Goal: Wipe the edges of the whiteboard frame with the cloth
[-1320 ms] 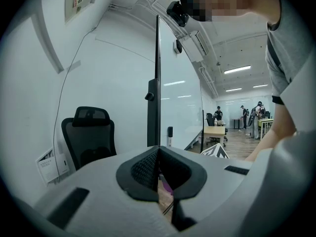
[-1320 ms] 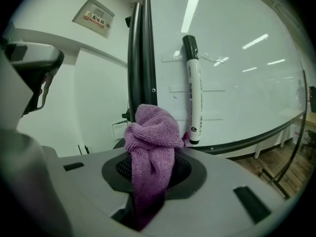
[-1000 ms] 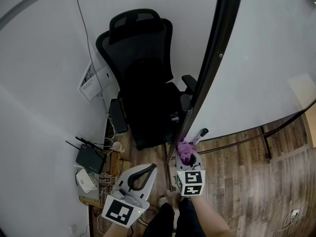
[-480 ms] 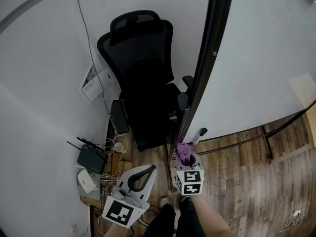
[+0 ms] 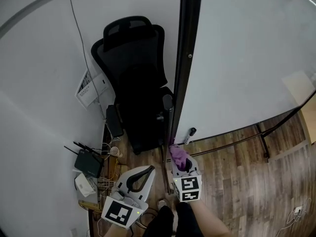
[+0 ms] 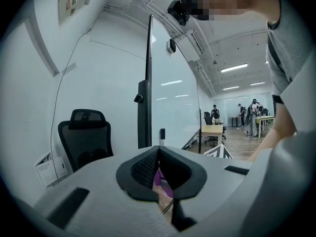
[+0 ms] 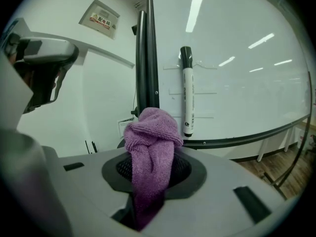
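Observation:
The whiteboard's black frame has its left vertical edge running up the middle of the head view. My right gripper is shut on a purple cloth, whose bunched top lies at the lower end of that edge. In the right gripper view the cloth stands up out of the right gripper, right in front of the frame post. A black marker hangs on the board just right of it. My left gripper hangs lower left, shut and holding nothing; its pads meet.
A black office chair stands just left of the frame, against the white wall. A router, a white box and cables lie on the wooden floor at the left. The board's stand bars cross the floor at the right.
The head view has shifted, so the frame edge now looks nearly upright. My right gripper with the cloth has moved slightly left, staying at the frame's lower end. The left gripper has barely moved.

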Available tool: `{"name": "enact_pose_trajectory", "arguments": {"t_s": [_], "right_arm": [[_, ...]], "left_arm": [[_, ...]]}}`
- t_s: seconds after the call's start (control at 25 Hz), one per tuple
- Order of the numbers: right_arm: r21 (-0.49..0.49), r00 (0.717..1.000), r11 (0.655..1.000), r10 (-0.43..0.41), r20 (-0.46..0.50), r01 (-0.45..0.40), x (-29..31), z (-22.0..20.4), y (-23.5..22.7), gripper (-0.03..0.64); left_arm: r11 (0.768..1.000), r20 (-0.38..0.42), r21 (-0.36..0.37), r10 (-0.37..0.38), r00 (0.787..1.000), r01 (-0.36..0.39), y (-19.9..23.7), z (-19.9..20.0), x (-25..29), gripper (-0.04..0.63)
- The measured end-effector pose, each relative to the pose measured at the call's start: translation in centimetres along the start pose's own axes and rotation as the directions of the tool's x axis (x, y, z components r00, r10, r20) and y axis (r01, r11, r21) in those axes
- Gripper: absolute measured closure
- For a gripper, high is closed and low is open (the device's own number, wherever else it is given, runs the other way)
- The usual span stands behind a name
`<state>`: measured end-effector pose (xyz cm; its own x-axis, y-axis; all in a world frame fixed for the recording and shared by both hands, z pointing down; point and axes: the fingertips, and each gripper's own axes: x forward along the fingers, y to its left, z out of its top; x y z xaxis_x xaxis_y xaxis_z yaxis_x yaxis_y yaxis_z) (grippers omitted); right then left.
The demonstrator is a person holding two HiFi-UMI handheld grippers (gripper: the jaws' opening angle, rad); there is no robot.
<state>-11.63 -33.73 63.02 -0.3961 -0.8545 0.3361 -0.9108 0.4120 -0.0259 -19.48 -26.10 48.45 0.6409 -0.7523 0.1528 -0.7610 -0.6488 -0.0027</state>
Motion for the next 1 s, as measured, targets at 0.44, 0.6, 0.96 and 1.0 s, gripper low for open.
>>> {"name": "enact_pose_trajectory", "arguments": {"t_s": [0.44,0.6,0.96,1.0], "right_arm": [[-0.013,0.991,0.999,0.039,0.124,-0.038,-6.0,5.4,-0.7,0.514],[0.011,0.985,0.999,0.050,0.163,-0.053,-8.8,7.3,-1.5,0.514],[-0.027,0.972,0.998,0.054,0.229,-0.049,-15.4,11.0,-3.7,0.512],[-0.025,0.971,0.998,0.053,0.235,-0.049,-16.1,11.4,-4.1,0.512]], "left_arm": [[0.998,0.036,0.042,-0.040,0.999,0.039,-2.8,2.6,1.3,0.578],[0.998,0.056,0.051,-0.040,0.998,0.037,-4.1,4.0,1.6,0.578],[0.995,0.146,0.098,-0.034,0.989,0.020,-8.0,7.2,1.9,0.578],[0.995,0.154,0.099,-0.034,0.988,0.019,-8.6,7.5,1.9,0.578]]}}
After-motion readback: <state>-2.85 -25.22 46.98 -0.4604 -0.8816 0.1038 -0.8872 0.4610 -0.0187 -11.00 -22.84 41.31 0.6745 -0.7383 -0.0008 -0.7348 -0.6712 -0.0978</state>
